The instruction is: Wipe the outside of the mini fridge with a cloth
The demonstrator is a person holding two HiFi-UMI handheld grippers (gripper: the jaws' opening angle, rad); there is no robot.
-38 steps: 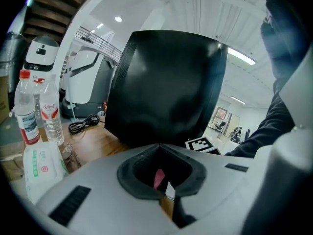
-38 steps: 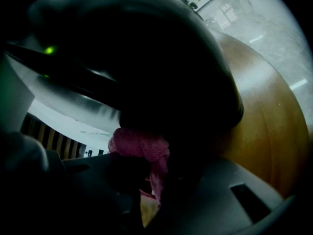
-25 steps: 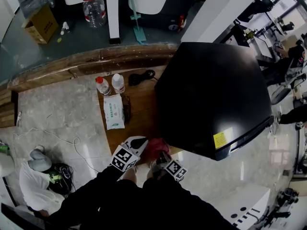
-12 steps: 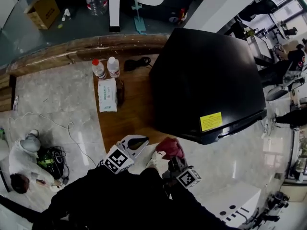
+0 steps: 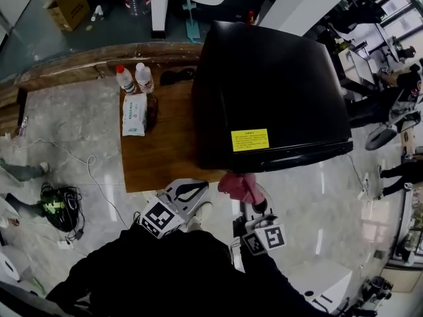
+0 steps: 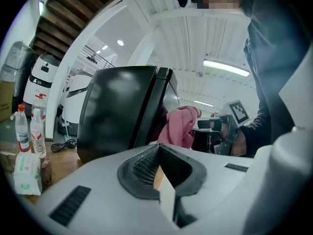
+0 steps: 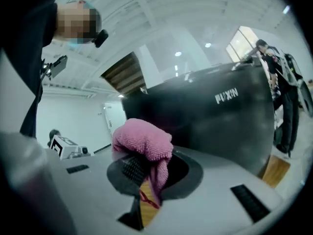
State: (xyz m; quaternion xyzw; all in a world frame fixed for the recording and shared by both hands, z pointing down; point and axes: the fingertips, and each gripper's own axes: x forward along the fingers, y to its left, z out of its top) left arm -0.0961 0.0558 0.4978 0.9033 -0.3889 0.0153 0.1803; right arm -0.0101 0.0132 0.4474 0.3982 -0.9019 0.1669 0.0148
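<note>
table (image 5: 165, 152): 1 mini fridge (image 5: 264, 84), 2 bottles (image 5: 124, 79); r hand-held gripper (image 7: 143, 180) grips 1 cloth (image 7: 143, 140)

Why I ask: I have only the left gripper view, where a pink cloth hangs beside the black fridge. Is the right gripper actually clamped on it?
Observer: Yes. In the right gripper view the right gripper is shut on the pink cloth, which bunches up above its jaws.
Operator: Which part of the fridge is it at?
Observer: The head view puts it at the mini fridge's front edge, near the yellow label.
</note>
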